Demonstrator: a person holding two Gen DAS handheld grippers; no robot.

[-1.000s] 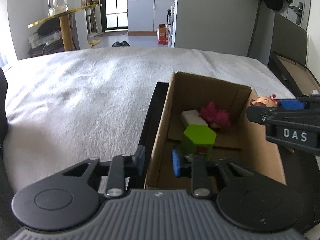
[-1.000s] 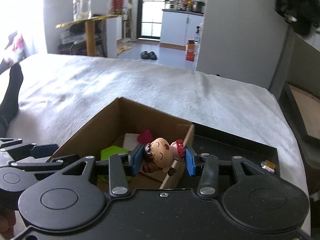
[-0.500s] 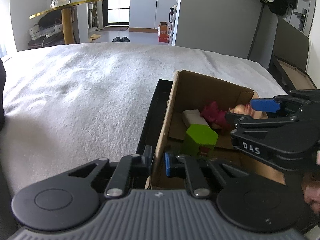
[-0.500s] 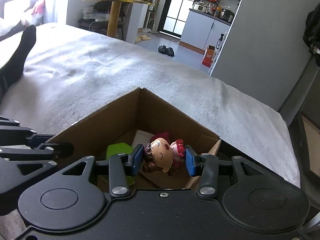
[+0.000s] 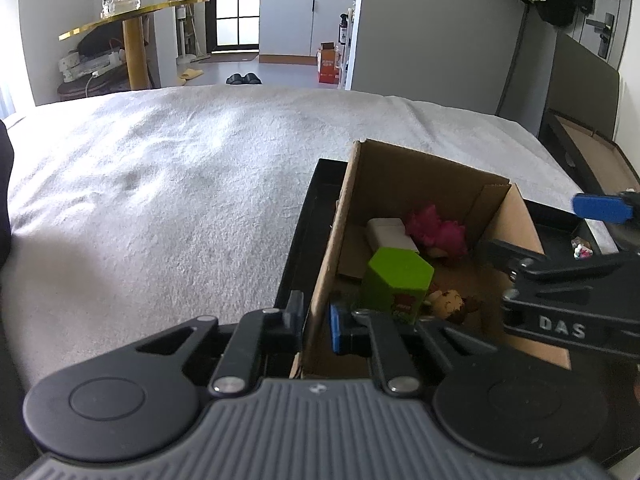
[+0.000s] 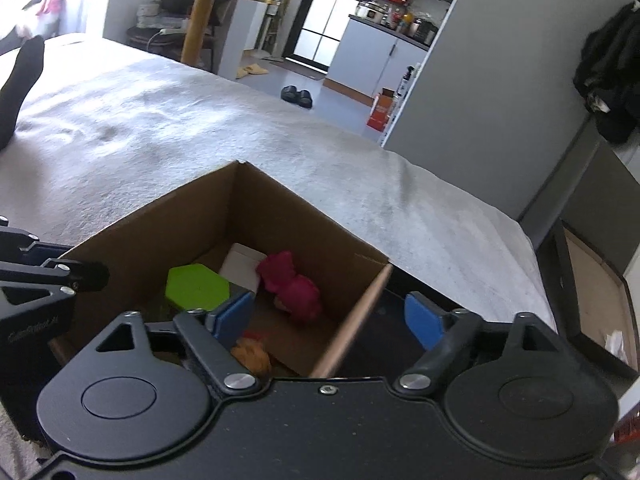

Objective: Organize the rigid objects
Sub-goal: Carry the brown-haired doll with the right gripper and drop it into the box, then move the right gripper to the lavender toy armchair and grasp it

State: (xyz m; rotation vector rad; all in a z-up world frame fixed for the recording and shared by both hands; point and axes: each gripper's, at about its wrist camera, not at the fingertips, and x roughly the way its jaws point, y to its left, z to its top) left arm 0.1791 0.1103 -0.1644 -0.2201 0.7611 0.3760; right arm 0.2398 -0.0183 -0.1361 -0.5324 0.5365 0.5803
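Jaws of the right gripper (image 6: 330, 318) stand spread wide and empty over the right wall of the brown cardboard box (image 6: 280, 216), one blue pad inside it and one outside. Jaws of the left gripper (image 5: 316, 326) are pressed on the box's near left wall, steadying it. Inside the box lie a green hexagonal block (image 5: 398, 280), a white rectangular block (image 5: 390, 234), a magenta plush-looking toy (image 5: 438, 232) and a small brown-haired doll figure (image 5: 450, 302) at the near end. To finish this step well, lift the right gripper straight up, clear of the right wall, while the left hand holds the box on the black tray (image 5: 308, 208) upon the grey bed (image 5: 160, 184).
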